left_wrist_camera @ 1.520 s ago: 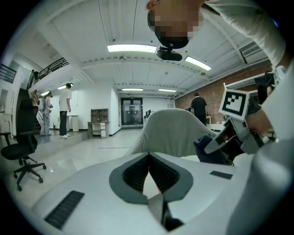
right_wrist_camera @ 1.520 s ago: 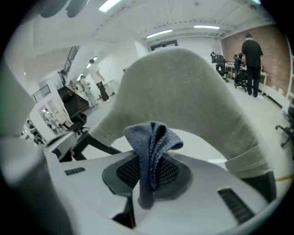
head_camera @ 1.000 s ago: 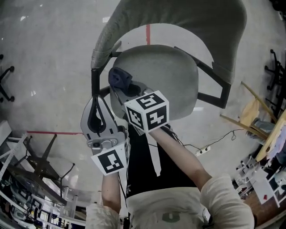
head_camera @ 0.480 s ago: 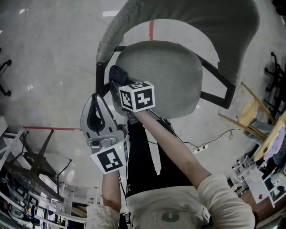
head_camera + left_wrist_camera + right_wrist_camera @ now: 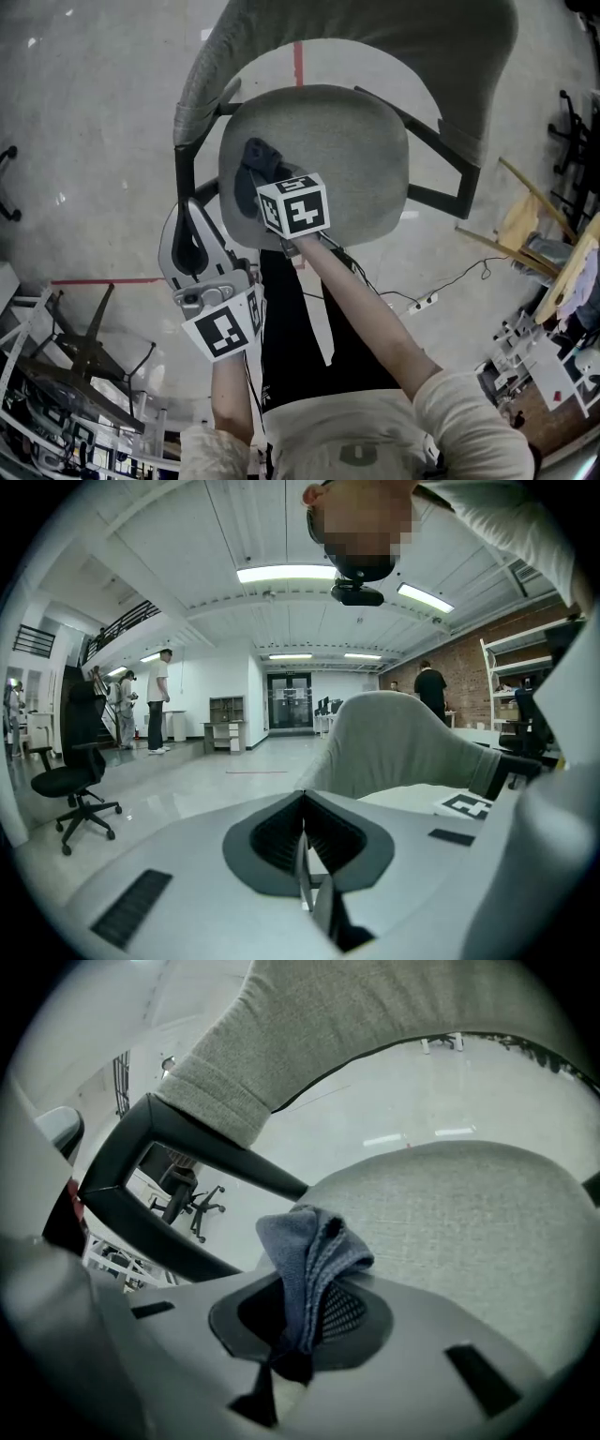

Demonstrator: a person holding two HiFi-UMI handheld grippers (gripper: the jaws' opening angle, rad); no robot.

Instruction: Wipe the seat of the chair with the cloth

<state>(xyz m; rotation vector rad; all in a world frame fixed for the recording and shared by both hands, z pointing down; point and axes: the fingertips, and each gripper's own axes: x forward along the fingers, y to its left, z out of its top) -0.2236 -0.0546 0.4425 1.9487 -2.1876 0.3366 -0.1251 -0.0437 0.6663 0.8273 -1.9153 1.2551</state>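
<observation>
While the right gripper (image 5: 305, 1321) has its jaws clamped on a bunched blue cloth (image 5: 309, 1241), only a small wad sticks out past the tips. It sits at the left edge of the grey seat (image 5: 469, 1213), close to the black frame strut (image 5: 187, 1138). I cannot tell whether it touches the seat. Dragged across that coarse fabric, the wad may pull loose. If pressed too low, the hard tips would likely rub the seat instead of the cloth, and a stroke leftward could strike the strut. The left gripper (image 5: 302, 855) has its jaws together on nothing and hangs off the seat's front-left corner.
</observation>
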